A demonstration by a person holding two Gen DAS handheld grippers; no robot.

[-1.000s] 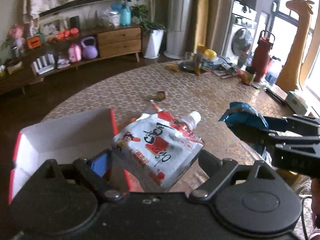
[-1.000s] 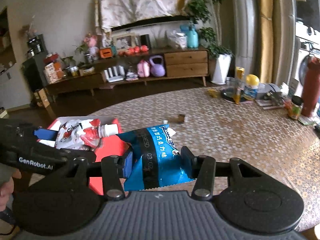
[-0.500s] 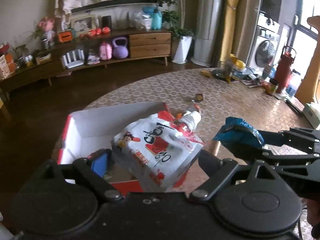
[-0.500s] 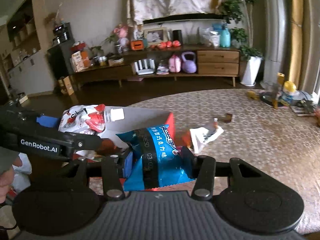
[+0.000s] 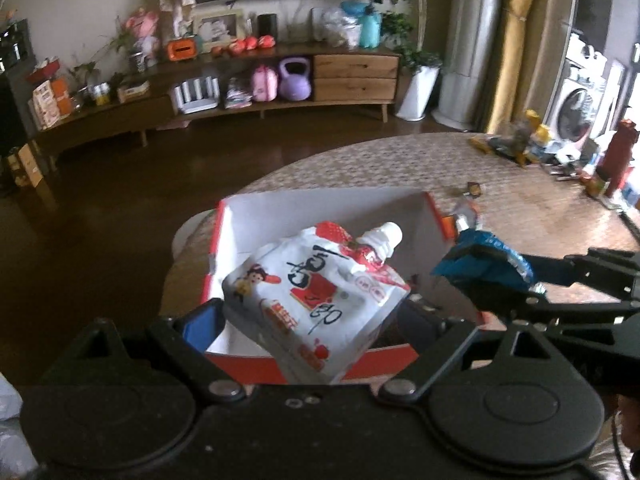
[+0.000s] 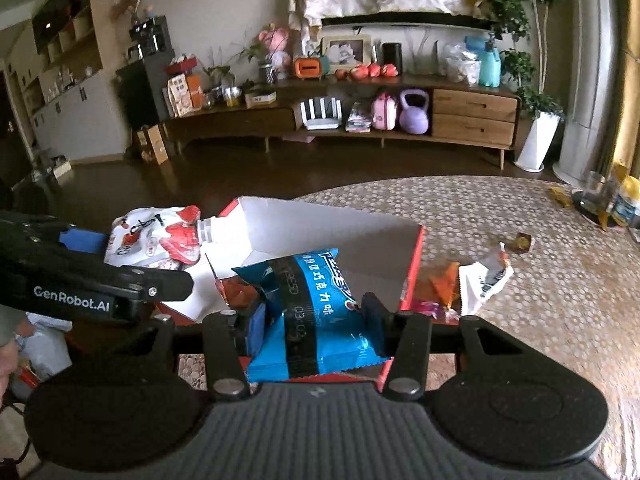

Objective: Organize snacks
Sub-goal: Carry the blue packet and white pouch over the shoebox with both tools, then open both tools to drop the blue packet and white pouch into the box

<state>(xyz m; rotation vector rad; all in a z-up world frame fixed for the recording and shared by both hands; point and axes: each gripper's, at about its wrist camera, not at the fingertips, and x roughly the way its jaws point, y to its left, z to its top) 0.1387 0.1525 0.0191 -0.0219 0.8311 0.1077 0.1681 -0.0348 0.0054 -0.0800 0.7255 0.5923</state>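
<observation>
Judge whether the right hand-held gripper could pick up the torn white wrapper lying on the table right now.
Probably not yet: the right hand-held gripper is shut on the blue packet, though nothing blocks the white wrapper.

I see dim, soft daylight from the right; fisheye edges curve, corners go black, everything slightly blurred.

A home living room: a long wooden sideboard (image 6: pixel 340 120) with a framed photo (image 6: pixel 347 51), a potted plant (image 6: pixel 538 136), a washing machine (image 5: pixel 576 108).

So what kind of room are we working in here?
Most likely a home living room: a long wooden sideboard with a framed photo, a potted plant, and a washing machine off right.
</observation>
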